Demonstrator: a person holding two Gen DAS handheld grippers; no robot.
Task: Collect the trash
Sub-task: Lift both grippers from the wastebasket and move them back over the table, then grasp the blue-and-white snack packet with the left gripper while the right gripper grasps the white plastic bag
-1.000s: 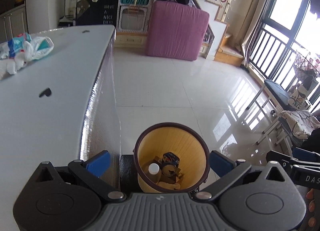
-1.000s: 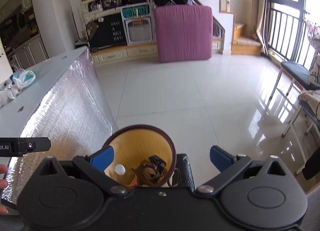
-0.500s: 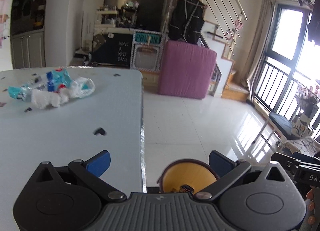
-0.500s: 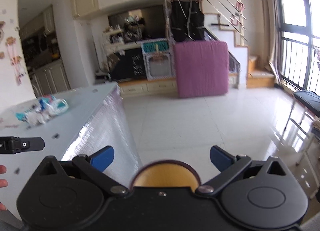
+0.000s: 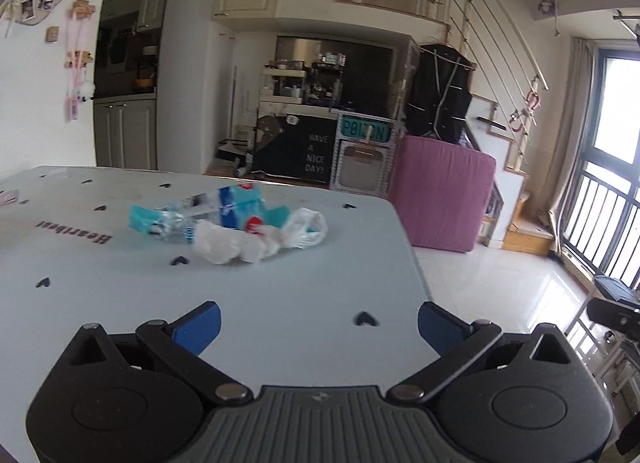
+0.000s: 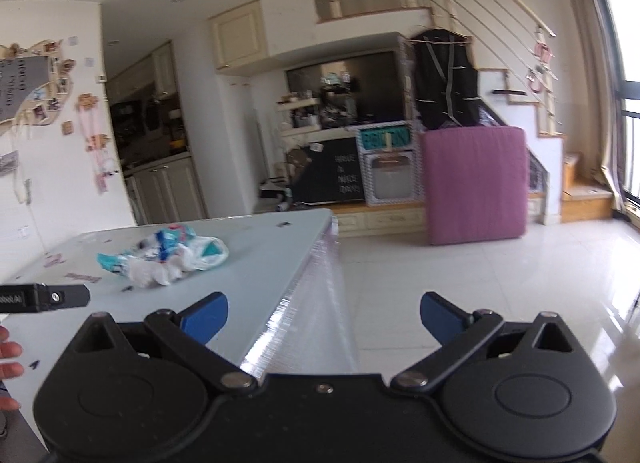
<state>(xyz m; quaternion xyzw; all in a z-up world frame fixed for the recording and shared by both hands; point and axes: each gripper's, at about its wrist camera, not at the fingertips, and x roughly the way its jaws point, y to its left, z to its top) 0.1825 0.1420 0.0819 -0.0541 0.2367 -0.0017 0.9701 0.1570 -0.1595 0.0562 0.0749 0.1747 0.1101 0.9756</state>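
Observation:
A pile of trash (image 5: 228, 223) lies on the pale blue table (image 5: 120, 303): a clear plastic bottle with a blue label, teal wrappers, white crumpled plastic bags. It also shows in the right wrist view (image 6: 164, 259), far left of centre. My left gripper (image 5: 318, 323) is open and empty, low over the table's near part, short of the pile. My right gripper (image 6: 324, 315) is open and empty, over the table's right edge (image 6: 304, 287). The trash bin is out of view.
A pink upright mattress (image 5: 440, 191) stands across the glossy tiled floor (image 6: 480, 271). Cabinets and shelves line the back wall. A chair (image 5: 612, 295) sits by the right window. The left gripper's body (image 6: 44, 297) shows at the right view's left edge.
Both grippers have swung up from the yellow bin on the floor to face the table. The bin has dropped out of view and the trash pile is now ahead.

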